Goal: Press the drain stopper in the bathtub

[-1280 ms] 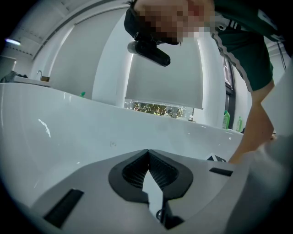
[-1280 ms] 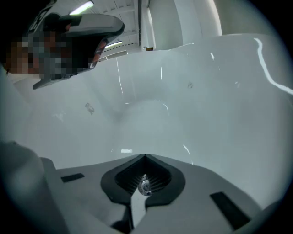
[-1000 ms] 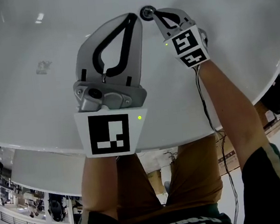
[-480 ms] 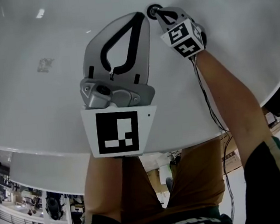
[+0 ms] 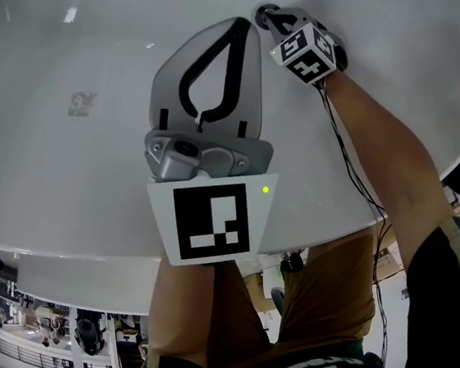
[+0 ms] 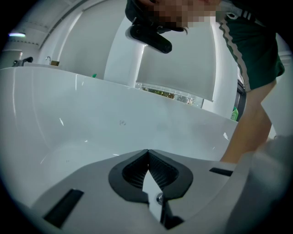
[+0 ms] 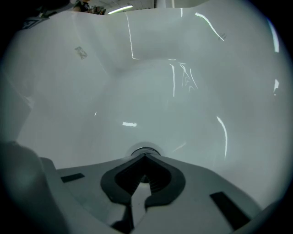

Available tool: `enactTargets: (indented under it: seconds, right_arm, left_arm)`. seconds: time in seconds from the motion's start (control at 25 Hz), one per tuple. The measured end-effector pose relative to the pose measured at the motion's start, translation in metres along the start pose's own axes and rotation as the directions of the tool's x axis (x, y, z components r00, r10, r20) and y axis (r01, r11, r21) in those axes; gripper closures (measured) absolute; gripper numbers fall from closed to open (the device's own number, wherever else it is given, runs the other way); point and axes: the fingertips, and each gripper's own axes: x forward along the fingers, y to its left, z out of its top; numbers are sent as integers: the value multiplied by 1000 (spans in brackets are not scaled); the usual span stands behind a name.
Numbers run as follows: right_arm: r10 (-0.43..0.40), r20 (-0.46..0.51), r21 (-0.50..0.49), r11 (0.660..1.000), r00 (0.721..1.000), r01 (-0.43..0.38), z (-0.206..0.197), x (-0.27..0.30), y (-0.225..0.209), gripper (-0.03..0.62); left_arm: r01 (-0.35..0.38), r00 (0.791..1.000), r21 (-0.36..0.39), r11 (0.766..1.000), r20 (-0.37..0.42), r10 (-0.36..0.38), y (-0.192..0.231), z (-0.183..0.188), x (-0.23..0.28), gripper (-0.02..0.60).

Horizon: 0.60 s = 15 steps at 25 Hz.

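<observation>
The press itself was not yet shown as done. The right gripper [image 5: 269, 16] reached far down into the white bathtub [image 5: 62, 157], pointing steeply at its floor. Its jaws were closed tip to tip with nothing between them, which suits a push better than a grasp. The drain stopper [image 7: 143, 150], a round chrome-rimmed disc set in the low point of the tub floor, lay directly under those closed tips. In the right gripper view only the far arc of its rim showed past the jaw ends. In the head view the tips overlapped the dark ring of the drain.

Whether the tips were already resting on the stopper or hung just above it could not be told. No gap was visible, but neither was any sign of the disc giving way. Nor could its position, raised or pushed in, be read from either angle.

The left gripper [image 6: 147, 151] was held nearer the person, over the tub's sloping wall and apart from the drain. Its jaws were also closed on nothing, and it had no evident part in the work.

By this reading the approach and aiming were finished. What remained was the downward push on the stopper until it seated, and then lifting the right gripper clear.
</observation>
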Motion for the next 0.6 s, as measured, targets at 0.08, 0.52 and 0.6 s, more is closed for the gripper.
enactTargets:
  seconds: [0.08, 0.52, 0.6]
  right_arm:
    - [0, -15, -3, 1000, 1000, 0, -1, 4, 0, 580]
    - [-18, -72, 5, 1000, 997, 18, -11, 21, 5, 580]
    - [-22, -75, 18, 1000, 997, 23, -12, 22, 4, 580]
  left_arm:
    - [-10, 1000, -13, 1000, -7, 10, 2, -2, 1, 577]
    - [24, 1000, -11, 1000, -7, -24, -3, -6, 5, 577]
    - [31, 999, -6, 1000, -7, -31, -5, -7, 6, 576]
